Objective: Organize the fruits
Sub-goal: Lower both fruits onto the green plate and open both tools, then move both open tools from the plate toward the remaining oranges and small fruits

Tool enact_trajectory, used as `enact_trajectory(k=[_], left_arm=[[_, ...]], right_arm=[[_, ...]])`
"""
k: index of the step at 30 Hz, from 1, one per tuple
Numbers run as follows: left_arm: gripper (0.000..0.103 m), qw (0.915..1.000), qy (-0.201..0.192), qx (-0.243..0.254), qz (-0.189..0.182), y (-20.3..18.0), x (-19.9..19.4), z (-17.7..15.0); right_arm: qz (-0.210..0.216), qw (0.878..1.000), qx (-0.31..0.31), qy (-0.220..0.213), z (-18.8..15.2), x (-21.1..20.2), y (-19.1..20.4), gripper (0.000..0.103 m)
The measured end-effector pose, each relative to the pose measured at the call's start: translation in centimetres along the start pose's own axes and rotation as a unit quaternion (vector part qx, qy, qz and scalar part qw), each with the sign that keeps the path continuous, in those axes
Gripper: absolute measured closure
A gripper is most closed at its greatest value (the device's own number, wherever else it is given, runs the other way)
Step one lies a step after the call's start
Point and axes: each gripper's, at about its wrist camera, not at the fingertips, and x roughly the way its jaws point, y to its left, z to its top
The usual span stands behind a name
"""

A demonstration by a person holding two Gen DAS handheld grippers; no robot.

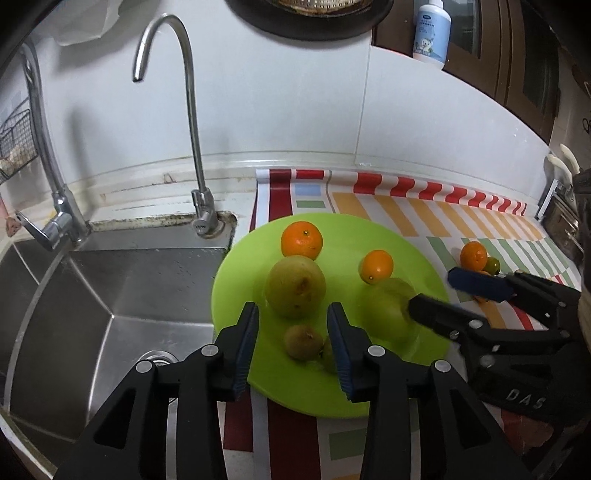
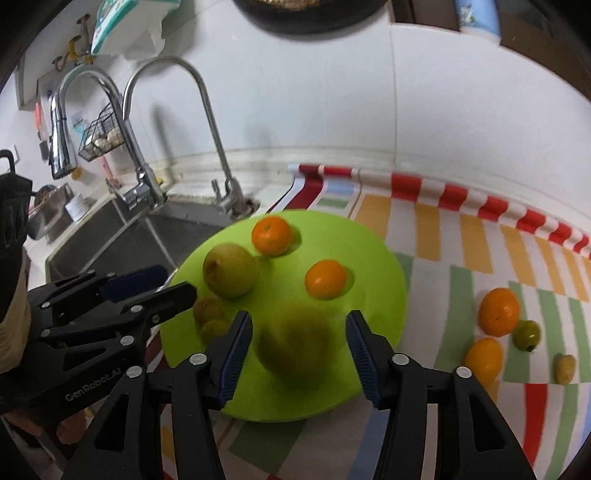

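A lime green plate [image 1: 417,266] [image 2: 373,240] lies on the striped mat. On it are two oranges [image 1: 301,240] [image 1: 376,266], a large yellow-green pear [image 1: 295,286] [image 2: 229,270], two small brownish-green fruits [image 1: 303,341] [image 2: 207,309] and a blurred green fruit [image 2: 297,347] [image 1: 391,314]. My left gripper [image 1: 291,345] [image 2: 162,286] is open above the small fruits. My right gripper [image 2: 298,354] [image 1: 439,291] is open with the blurred green fruit between its jaws, not touching the pads. On the mat to the right lie two oranges [image 2: 498,312] [image 2: 484,360], a small green fruit [image 2: 527,335] and a small yellow one [image 2: 565,368].
A steel sink [image 1: 110,295] lies left of the plate, with two taps [image 1: 192,122] [image 1: 44,147] behind it. A white wall runs along the back. A white bottle [image 1: 432,31] stands on a ledge at upper right. A knife rack [image 1: 565,199] is at far right.
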Motion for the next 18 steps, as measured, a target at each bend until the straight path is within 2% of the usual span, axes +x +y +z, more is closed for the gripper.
enact_trajectory(k=[7, 10, 13, 16, 18], left_arm=[[0.058, 0.9998, -0.017, 0.008, 0.009, -1.2, -2.5, -0.4], [0.055, 0.9996, -0.025, 0.01, 0.007, -1.9, -3.6, -0.6], [0.049, 0.9994, -0.031, 0.013, 0.006, -2.6, -4.5, -0.7], [0.039, 0.9989, -0.042, 0.017, 0.01, -3.4, -5.6, -1.0], [0.037, 0.9984, -0.051, 0.021, 0.013, -4.0, -6.4, -1.1]], right_arm=[[-0.019, 0.999, 0.009, -0.027, -0.4, -3.1, -0.6, 0.044], [-0.023, 0.999, 0.013, -0.032, -0.8, -4.4, -0.8, 0.04], [-0.026, 0.999, 0.013, -0.039, -1.3, -5.9, -1.0, 0.039], [-0.03, 0.998, 0.016, -0.049, -1.6, -7.1, -1.3, 0.035], [-0.034, 0.998, 0.017, -0.056, -1.9, -8.0, -1.5, 0.033]])
